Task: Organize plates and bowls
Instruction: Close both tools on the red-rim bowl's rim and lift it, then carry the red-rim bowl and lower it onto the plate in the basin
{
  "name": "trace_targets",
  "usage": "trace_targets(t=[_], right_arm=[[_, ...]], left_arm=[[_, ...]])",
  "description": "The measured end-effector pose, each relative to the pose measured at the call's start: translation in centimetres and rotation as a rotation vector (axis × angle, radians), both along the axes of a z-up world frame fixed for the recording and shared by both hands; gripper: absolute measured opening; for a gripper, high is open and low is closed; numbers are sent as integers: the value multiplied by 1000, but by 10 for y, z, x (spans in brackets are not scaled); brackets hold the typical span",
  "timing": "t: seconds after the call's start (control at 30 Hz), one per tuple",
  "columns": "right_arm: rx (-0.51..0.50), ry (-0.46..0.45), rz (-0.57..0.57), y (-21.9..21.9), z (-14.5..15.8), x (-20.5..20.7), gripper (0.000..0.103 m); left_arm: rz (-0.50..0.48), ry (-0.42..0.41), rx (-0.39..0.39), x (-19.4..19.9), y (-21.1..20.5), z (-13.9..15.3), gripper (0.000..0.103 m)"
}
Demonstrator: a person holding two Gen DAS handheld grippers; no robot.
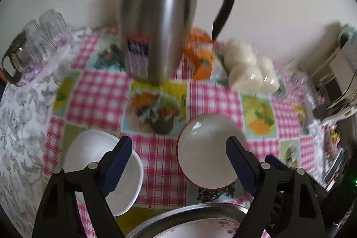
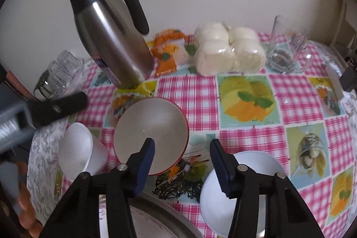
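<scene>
**Bowls and plate lie apart on the checked cloth; stacking looks barely begun**

Judging by the spread, nothing is nested yet: the round red-rimmed bowl with a pale inside (image 2: 151,135) sits mid-table, the white plastic bowl (image 2: 78,148) to its left, a second white bowl (image 2: 243,188) near right, and the steel-rimmed floral plate (image 1: 189,222) at the near edge, all well apart or just beside one another. The left gripper (image 1: 178,162) hangs with its jaws wide and nothing between them, straddling the gap between 2 bowls; the right gripper (image 2: 181,162) has its jaws narrower, also empty (the red-rimmed bowl's near edge lies just beside its left finger). All gathering is left to do. The steel thermos jug with a black handle (image 2: 111,41) bears a blue label, too blurred to read.
</scene>
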State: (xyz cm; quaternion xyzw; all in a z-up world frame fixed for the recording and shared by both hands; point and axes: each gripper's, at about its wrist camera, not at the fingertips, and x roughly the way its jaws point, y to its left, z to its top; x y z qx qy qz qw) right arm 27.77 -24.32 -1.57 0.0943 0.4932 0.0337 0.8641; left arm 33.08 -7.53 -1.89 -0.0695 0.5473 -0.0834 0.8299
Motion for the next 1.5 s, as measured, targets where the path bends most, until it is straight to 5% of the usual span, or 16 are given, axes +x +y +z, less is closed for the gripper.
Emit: trace_targets(t=[0.3,0.67,1.17,1.5], right_arm=[[-40,72,25,6,-30,21,35],[-53,109,61,13,-46,31,19],[9,108,25,2,-45,24,19],[70,-16,-25,-10,2,-10,19]], left_arm=[[-13,130,24,14,-16,-56,44],[-34,156,63,18,-30,-77,17],[-80,69,66,8,-41,-53,14],[-65,-59,23,-32,-39,5,14]])
